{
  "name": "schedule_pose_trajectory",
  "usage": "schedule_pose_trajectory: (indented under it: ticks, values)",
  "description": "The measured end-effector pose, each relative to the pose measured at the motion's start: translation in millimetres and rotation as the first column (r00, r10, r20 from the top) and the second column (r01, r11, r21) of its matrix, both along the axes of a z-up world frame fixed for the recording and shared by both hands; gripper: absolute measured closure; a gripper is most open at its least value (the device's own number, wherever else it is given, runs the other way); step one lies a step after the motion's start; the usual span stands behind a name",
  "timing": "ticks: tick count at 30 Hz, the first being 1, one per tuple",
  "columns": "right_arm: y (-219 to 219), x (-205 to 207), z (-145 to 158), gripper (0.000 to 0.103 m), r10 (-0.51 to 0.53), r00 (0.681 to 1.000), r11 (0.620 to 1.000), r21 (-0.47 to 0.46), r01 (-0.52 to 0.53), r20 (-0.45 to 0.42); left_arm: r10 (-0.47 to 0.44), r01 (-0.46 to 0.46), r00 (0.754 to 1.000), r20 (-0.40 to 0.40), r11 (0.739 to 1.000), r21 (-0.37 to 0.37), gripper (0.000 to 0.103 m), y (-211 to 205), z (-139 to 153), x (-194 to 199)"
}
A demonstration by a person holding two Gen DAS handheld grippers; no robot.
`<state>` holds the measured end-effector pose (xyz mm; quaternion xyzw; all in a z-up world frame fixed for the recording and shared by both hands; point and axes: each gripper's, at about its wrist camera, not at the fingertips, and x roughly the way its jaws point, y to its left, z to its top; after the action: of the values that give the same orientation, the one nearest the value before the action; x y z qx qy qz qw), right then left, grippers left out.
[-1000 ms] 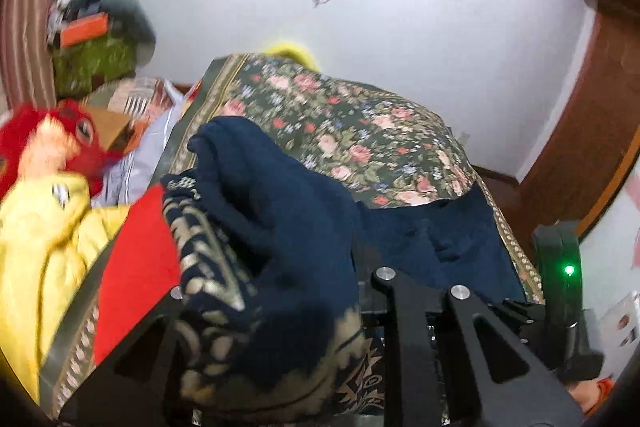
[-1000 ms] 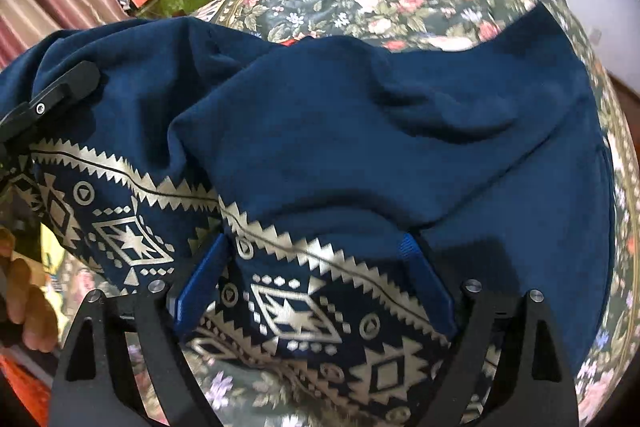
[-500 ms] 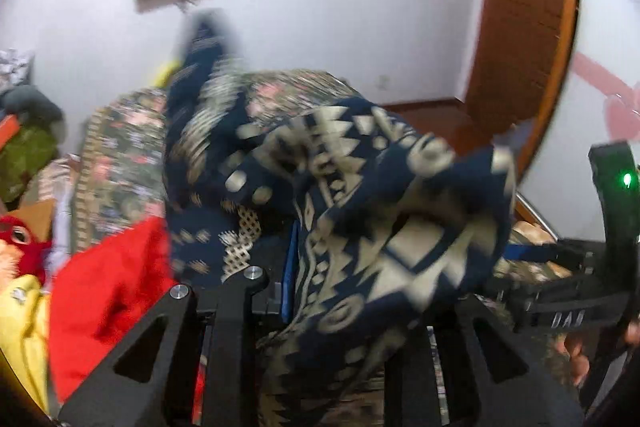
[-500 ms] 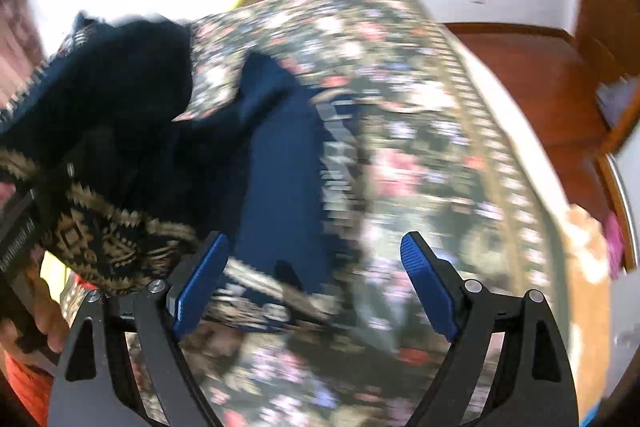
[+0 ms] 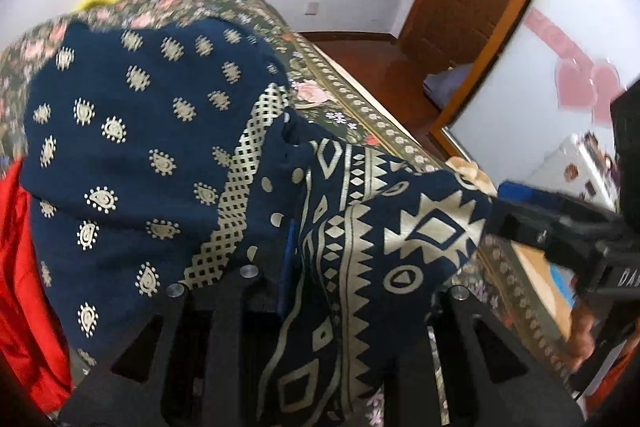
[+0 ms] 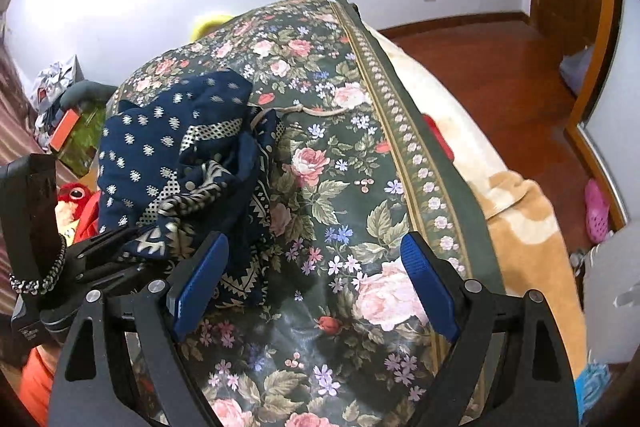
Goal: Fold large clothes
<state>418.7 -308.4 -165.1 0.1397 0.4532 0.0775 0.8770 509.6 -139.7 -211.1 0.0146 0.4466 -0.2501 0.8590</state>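
Observation:
A navy garment with gold print (image 6: pixel 180 163) lies bunched on the left of the floral bedspread (image 6: pixel 340 187). In the left wrist view the same garment (image 5: pixel 160 155) drapes over my left gripper (image 5: pixel 320 267), whose fingers are shut on a fold of its patterned border. My right gripper (image 6: pixel 316 287) is open and empty, its blue pads (image 6: pixel 430 287) hovering above bare bedspread to the right of the garment. In the left wrist view the right gripper (image 5: pixel 560 227) sits at the garment's right corner.
Red cloth (image 5: pixel 20 287) and a red plush toy (image 6: pixel 74 193) lie left of the garment. A beige blanket (image 6: pixel 516 211) hangs off the bed's right side. Wooden floor (image 6: pixel 500 67), a door frame and a pink slipper (image 6: pixel 596 211) are to the right.
My right gripper has let go of the garment and moved right, clear of it. The garment has dropped into a bunched heap with its printed side up. My left gripper still holds it.

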Motion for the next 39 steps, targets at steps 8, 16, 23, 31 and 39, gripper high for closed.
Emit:
schedule_pose_trajectory:
  ticks: [8,16,23,31,39]
  values:
    - [-5,-14,25,0.017,-0.003,0.998,1.0,-0.016,0.004,0.056,-0.04,0.04,0.999,0.002,0.999,0.037,0.068,-10,23,-32]
    - [15,-19,43,0.017,0.056,0.994,0.996,-0.069,-0.05,0.095,-0.07,0.07,0.997,0.013,0.997,-0.019,0.06,17,62,-82]
    - [61,-6,42,0.017,0.151,0.984,0.985,-0.094,-0.142,0.091,0.022,-0.029,0.985,0.174,0.999,0.038,0.044,58,88,-94]
    - [102,26,-8,0.017,0.239,0.97,0.963,-0.116,-0.242,-0.036,0.17,-0.182,0.978,0.124,0.979,0.096,0.041,101,43,-59]
    - [71,23,-48,0.017,0.227,0.962,0.961,-0.123,-0.246,-0.15,0.176,-0.179,0.982,0.066,0.982,0.056,0.033,119,6,-53]
